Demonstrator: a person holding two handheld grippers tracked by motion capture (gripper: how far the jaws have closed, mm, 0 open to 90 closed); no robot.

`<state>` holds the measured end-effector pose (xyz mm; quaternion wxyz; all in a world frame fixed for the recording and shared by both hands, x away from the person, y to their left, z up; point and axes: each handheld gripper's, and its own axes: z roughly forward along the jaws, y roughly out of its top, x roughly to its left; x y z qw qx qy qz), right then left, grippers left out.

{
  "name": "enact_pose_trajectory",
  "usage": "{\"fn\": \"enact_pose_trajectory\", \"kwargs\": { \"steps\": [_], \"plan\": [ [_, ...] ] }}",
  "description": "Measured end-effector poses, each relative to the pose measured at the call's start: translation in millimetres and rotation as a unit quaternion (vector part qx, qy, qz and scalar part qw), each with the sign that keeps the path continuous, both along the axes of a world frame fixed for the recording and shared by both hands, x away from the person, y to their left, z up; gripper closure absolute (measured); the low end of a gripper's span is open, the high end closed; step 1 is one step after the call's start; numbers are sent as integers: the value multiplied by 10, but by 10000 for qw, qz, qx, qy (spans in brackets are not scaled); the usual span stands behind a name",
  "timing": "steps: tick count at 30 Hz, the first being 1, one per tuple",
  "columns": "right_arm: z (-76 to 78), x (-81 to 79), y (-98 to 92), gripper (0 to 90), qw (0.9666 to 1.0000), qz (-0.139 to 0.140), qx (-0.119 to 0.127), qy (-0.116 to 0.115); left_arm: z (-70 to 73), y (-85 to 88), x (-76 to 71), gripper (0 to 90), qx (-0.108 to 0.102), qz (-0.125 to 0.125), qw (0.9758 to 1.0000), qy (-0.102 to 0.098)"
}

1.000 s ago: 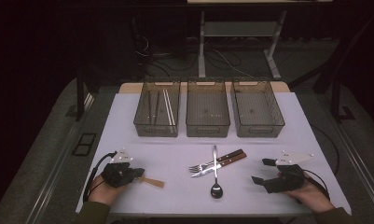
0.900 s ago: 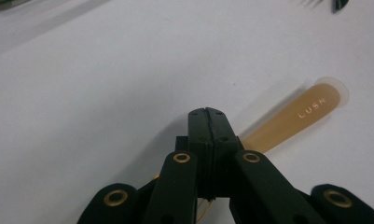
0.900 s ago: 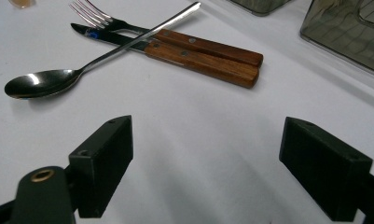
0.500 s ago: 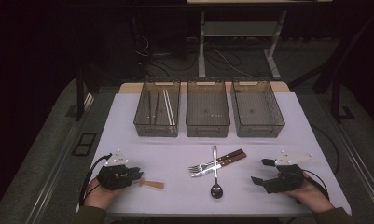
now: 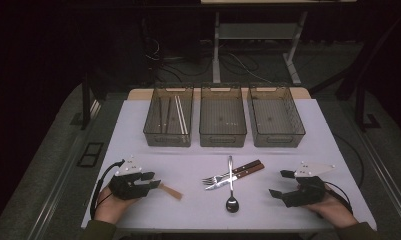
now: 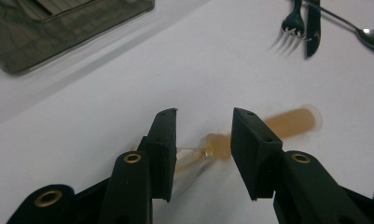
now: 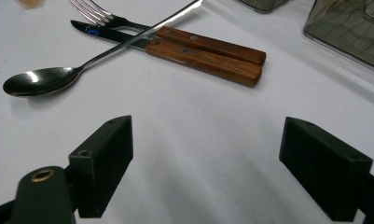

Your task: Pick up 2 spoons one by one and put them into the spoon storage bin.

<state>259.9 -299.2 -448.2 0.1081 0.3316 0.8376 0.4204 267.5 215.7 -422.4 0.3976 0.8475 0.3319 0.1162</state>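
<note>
- High view: the left gripper (image 5: 147, 181) sits at the lower left of the frame on the white table (image 5: 138, 130), with a brown wooden stick (image 5: 170, 191) poking out toward the centre from between its jaws. A second ago those jaws were pressed together; they have just been opening, so the stick now lies loose on the cloth. The right gripper (image 5: 282, 184), lower right, has not shifted and stands wide apart with nothing in it.
- High view, middle: a fork (image 5: 219, 176), knife (image 5: 238, 176) and spoon (image 5: 231, 184) lie crossed in a small pile; three bins (image 5: 222, 134) line the upper half, the left one already holding long pale sticks (image 5: 179, 114).
- Left gripper view: the released jaws straddle the stick (image 6: 278, 122), a gap showing on each side; its far end is blurred.
- Right gripper view: open jaws frame bare cloth, cutlery across the top.
- My reading: the grip was let go, perhaps to re-seat it, so the stick has yet to reach its bin.
</note>
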Motion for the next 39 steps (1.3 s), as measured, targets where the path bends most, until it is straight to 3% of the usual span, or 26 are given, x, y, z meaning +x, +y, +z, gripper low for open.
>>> {"fn": "enact_pose_trajectory", "kwargs": {
  "steps": [5,12,21,28,31,33,39],
  "plan": [
    [0,4,-3,173,10000,-10,6,-4,21,-63,-9,582,-67,-185,9998,-63],
    [-2,1,1,173,10000,12,15,-2,10,-216,-47,542,-144,-643,9978,12],
    [-3,0,2,173,10000,27,36,6,-31,-462,-98,486,-53,-1390,9902,135],
    [-5,0,4,173,10000,40,66,14,-140,-565,-59,437,280,-1727,9842,271],
    [-5,0,3,173,10000,51,73,16,-190,-580,-52,428,474,-1791,9823,284],
    [-7,1,5,173,10000,52,74,24,-211,-579,-45,433,552,-1768,9824,261],
    [-6,-2,7,173,10000,65,70,23,-215,-572,-35,513,569,-1744,9828,193]
  ]
}}
